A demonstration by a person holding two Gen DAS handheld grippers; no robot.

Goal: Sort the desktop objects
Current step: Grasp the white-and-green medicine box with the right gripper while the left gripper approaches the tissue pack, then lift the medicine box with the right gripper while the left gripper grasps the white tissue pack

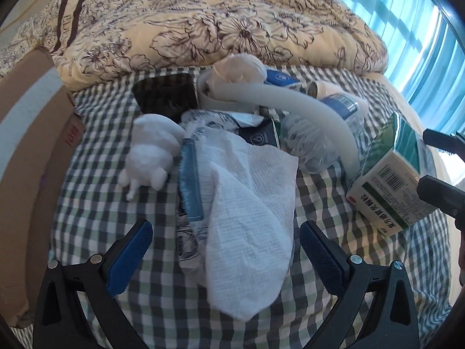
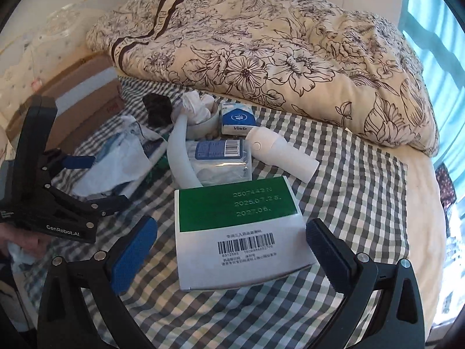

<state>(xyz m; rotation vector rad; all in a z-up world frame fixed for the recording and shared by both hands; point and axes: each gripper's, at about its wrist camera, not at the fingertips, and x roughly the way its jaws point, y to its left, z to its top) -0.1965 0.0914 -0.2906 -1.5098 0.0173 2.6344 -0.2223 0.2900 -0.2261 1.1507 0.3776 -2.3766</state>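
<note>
Below, the left gripper [image 1: 225, 237] is hanging spread wide over a white paper towel [image 1: 250, 203]. Meanwhile the right gripper [image 2: 232, 242] is gaping, straddling a green-and-white box [image 2: 241, 232] lying on the checked cloth [image 2: 348, 174].

the medicine box [image 2: 238, 232] lies on the checked cloth [image 2: 348, 192]. behind it sit a wrapped pack [image 2: 221, 160] and a tissue packet [image 2: 237, 117]; the quilt [image 2: 276, 58] is farther behind, crumpled paper [image 2: 116, 163] to its left.

left wrist: low, close over clutter | right wrist: rightward, nearer medicine box [image 2: 238, 232] | shared: checked bedsheet [image 1: 110, 203]
</note>
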